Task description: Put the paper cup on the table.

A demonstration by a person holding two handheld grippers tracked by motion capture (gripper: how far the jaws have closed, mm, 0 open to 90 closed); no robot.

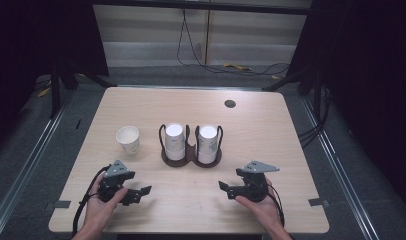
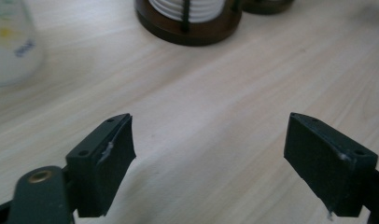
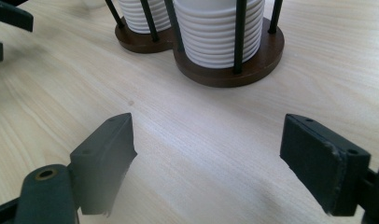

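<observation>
High view: a light wooden table (image 1: 271, 130) stands on a grey floor, with dark curtains at both sides and cables trailing along the far wall. A small dark round hole (image 1: 230, 103) sits near the table's far edge, at about 1 o'clock from centre. At the table's centre stands a dark brown double holder (image 1: 191, 158) with thin black uprights, carrying two stacks of white paper cups, one in each ring: the left stack (image 1: 175, 141) and the right stack (image 1: 207, 144), both upright. A single paper cup (image 1: 128, 139) stands upright on the table at 9 o'clock from the holder, near it but apart. The left gripper (image 1: 137, 193) is held in a hand at 7 o'clock, the right gripper (image 1: 228, 189) in a hand at 5 o'clock; both are over bare table, well short of the holder.

Left gripper view: the jaws stand wide apart with nothing between them, over bare wood. The single cup (image 2: 10, 44) is blurred at 10 o'clock; the holder's base (image 2: 192, 33) is at 12 o'clock.

Right gripper view: the jaws stand wide apart, holding nothing. The holder (image 3: 225, 74) with its ribbed cup stacks (image 3: 215, 28) lies at 12 o'clock, beyond the jaws.
</observation>
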